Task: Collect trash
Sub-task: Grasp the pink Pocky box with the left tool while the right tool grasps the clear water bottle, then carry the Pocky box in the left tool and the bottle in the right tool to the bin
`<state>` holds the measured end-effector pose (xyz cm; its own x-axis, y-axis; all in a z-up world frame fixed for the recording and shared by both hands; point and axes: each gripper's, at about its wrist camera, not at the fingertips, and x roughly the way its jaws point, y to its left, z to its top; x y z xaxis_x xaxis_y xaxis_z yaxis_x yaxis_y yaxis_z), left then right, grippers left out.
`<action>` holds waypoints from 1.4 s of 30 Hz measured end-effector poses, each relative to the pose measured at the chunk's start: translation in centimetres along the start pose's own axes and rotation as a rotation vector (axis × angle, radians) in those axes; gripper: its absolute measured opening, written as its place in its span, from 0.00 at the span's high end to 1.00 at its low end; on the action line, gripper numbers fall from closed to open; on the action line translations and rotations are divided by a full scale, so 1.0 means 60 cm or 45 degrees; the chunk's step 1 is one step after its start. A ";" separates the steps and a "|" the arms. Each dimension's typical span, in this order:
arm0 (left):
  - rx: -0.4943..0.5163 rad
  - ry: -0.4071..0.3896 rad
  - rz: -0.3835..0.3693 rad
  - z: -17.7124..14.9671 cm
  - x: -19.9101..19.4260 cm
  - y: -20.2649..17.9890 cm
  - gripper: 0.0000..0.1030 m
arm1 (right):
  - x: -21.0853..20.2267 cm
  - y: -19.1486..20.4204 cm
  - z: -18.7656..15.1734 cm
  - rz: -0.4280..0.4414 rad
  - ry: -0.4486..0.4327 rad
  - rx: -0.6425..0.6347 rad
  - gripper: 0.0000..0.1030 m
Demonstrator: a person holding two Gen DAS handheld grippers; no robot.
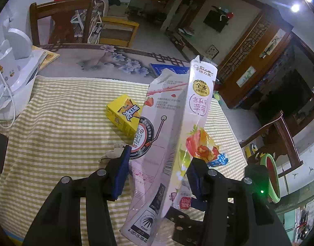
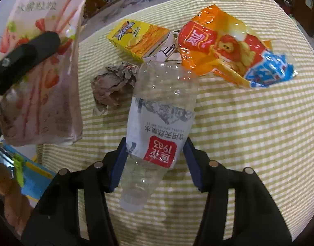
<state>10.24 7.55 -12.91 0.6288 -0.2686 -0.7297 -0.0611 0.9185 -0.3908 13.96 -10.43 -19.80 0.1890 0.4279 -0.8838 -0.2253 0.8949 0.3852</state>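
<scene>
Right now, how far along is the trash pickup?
Nothing visibly binned yet; no bin is in view. In hand: the left gripper holds the pink strawberry snack box off the cloth, and the right gripper has its fingers around the empty water bottle. Left on the striped cloth: the yellow drink carton, the orange snack bag and the crumpled paper wad.

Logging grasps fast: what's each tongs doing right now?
Left tongs: closed on the pink strawberry snack box.
Right tongs: closed on the empty plastic bottle.
</scene>
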 end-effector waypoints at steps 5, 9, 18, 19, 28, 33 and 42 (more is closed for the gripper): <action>0.023 0.003 -0.011 -0.002 -0.002 -0.007 0.54 | -0.046 -0.050 0.000 0.022 -0.056 0.048 0.50; 0.040 0.005 -0.022 -0.006 -0.006 -0.016 0.54 | -0.101 -0.078 -0.006 0.006 -0.149 0.066 0.50; 0.084 0.004 -0.046 -0.020 -0.020 -0.048 0.54 | -0.205 -0.101 -0.032 -0.084 -0.352 0.046 0.50; 0.088 0.004 -0.049 -0.023 -0.021 -0.052 0.54 | -0.211 -0.098 -0.030 -0.090 -0.363 0.049 0.50; 0.141 0.012 -0.075 -0.048 -0.034 -0.095 0.54 | -0.245 -0.119 -0.052 -0.091 -0.438 0.098 0.50; 0.171 0.012 -0.085 -0.059 -0.041 -0.117 0.54 | -0.264 -0.119 -0.070 -0.095 -0.470 0.109 0.50; 0.208 0.015 -0.086 -0.070 -0.044 -0.145 0.54 | -0.280 -0.140 -0.087 -0.093 -0.500 0.146 0.50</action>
<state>5.86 -0.96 -9.91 0.6181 -0.3338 -0.7117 0.1081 0.9329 -0.3436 7.68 -25.78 -9.54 0.5557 0.3583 -0.7502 -0.0937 0.9236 0.3718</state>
